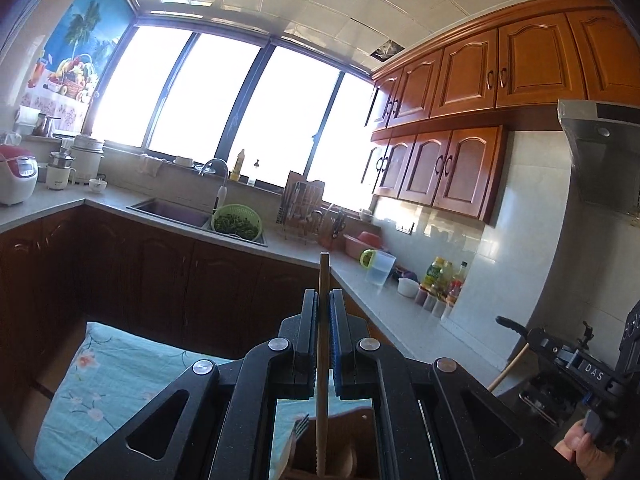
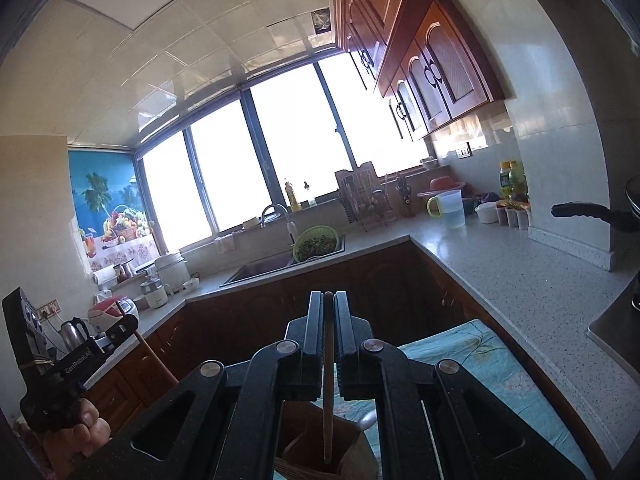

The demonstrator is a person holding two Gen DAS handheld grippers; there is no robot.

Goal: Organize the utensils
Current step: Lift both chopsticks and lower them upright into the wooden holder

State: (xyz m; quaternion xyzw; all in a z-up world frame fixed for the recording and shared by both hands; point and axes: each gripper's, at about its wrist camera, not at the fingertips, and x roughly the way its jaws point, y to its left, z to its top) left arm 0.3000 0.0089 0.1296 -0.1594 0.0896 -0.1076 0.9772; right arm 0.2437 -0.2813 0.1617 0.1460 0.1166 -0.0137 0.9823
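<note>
We are clamping a slim wooden chopstick (image 1: 323, 344) upright in the left gripper (image 1: 324, 300); the right gripper (image 2: 329, 300) is pinching a second chopstick (image 2: 328, 392); both pale, ridged lower ends are hanging over a wooden utensil holder (image 2: 316, 452) on the floral cloth (image 2: 472, 356).

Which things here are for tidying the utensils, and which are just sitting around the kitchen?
For the job:
- left gripper, shut on a wooden chopstick
- right gripper, shut on another chopstick
- wooden holder below
- fork in it

Just lying about:
- green colander
- clear jug
- rice cooker
- sauce bottles
</note>
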